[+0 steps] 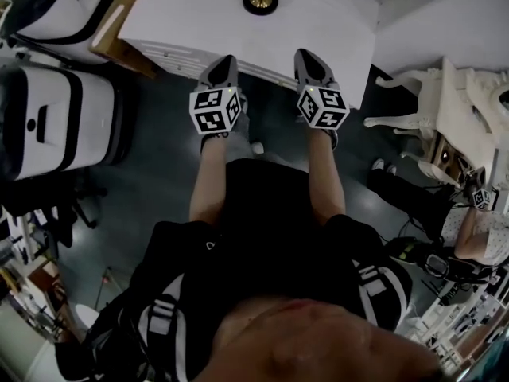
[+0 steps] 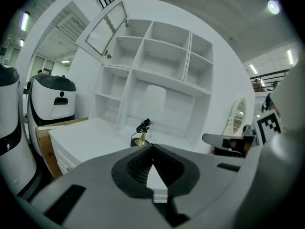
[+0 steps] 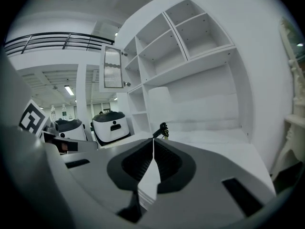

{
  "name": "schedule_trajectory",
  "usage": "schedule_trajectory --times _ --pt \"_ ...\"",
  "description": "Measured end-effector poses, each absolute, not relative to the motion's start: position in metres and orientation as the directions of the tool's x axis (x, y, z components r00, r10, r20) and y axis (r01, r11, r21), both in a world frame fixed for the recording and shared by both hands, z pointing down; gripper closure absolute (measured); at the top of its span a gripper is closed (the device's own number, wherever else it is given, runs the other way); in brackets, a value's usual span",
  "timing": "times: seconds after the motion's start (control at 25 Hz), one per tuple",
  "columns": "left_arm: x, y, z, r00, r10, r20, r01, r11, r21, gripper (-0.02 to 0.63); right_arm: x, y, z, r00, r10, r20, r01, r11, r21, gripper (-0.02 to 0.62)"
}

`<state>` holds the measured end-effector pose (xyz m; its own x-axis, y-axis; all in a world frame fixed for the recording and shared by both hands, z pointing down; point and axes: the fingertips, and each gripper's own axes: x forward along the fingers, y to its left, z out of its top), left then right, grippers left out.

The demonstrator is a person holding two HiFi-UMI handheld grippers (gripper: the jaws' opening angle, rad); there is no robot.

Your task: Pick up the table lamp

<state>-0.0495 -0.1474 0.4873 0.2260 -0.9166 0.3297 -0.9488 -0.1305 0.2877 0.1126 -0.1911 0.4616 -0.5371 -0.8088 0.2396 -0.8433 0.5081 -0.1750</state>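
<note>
Head view first: the lamp (image 1: 260, 0) sits at the top centre of the frame, toward the far side of the white desk (image 1: 318, 30). It's small and dark, with a gold base. The left gripper (image 1: 228, 60) and right gripper (image 1: 307, 56) hang side by side over the desk's near edge, well apart from the lamp.

That view cuts off everything behind the lamp. The gripper views fill it in: a tall white shelf unit (image 2: 157, 56) stands at the back of the desk, with one cabinet door (image 2: 107, 30) swung open at the upper left.

In the left gripper view the whole lamp shows just above the tips. In the right gripper view only its dark head pokes up, and the base is hidden behind the gripper body. Both pairs of fingers are pressed together with nothing between them.

Only the head view catches the white chair (image 1: 429, 110) at the right edge. The bulky white machines (image 1: 48, 118) on the left show up in all three views. The lamp is too small to make out any finer detail.
</note>
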Motion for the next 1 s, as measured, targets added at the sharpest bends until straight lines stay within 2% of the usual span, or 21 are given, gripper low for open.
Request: schedule_trajectory --times 0.2,0.56,0.84,1.0 --pt "-0.038 -0.186 0.501 0.272 -0.898 0.345 -0.940 -0.171 0.296 0.597 0.119 -0.221 0.467 -0.520 -0.820 0.237 -0.852 0.479 -0.213 0.571" --pt "-0.040 -0.236 0.529 0.309 -0.871 0.382 -0.941 -0.222 0.255 0.597 0.106 -0.260 0.506 -0.510 -0.803 0.308 -0.856 0.436 -0.280 0.571" --pt "-0.019 -0.266 0.530 0.374 -0.863 0.339 -0.927 -0.334 0.172 0.595 0.101 -0.281 0.531 -0.525 -0.779 0.344 -0.840 0.407 -0.359 0.571" --pt "-0.011 -0.282 0.536 0.421 -0.847 0.324 -0.906 -0.380 0.186 0.595 0.100 -0.296 0.537 -0.523 -0.776 0.354 -0.838 0.392 -0.379 0.571"
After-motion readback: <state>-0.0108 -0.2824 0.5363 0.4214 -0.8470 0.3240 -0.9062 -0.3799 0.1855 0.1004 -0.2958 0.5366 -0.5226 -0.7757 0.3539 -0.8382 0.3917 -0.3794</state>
